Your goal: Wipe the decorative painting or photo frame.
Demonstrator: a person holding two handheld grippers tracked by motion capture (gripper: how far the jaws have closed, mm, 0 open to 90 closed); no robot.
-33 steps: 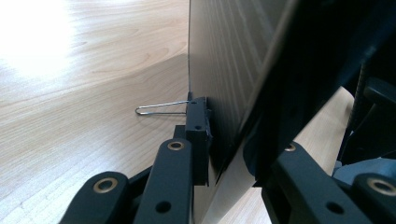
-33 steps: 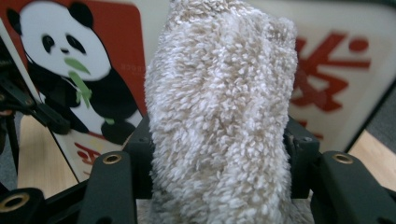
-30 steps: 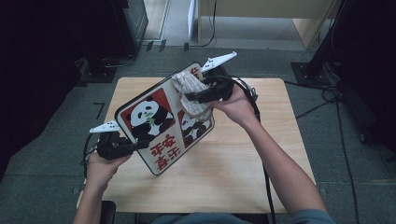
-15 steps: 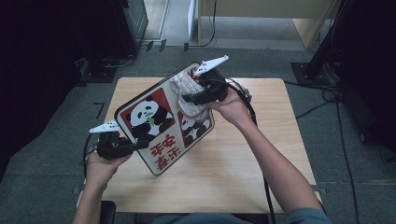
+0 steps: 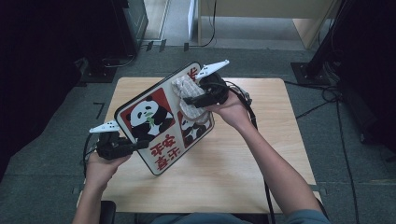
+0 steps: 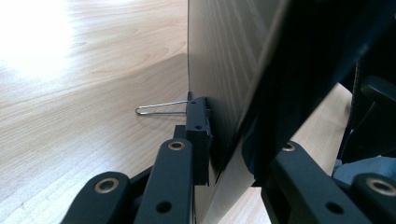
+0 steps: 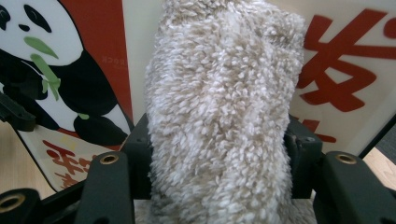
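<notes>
Above the pale wooden table (image 5: 243, 177), the left gripper (image 5: 133, 147) props the panda-printed signboard (image 5: 161, 126) while the right gripper (image 5: 192, 99) rubs a fluffy beige cloth (image 5: 187, 95) on its far right part. In the left gripper view, jaws pinch the board's near-left edge (image 6: 219, 93). In the right gripper view, jaws squeeze the cloth (image 7: 219, 116), just loosening slightly; wiping looks midway, lower panels probably left.
</notes>
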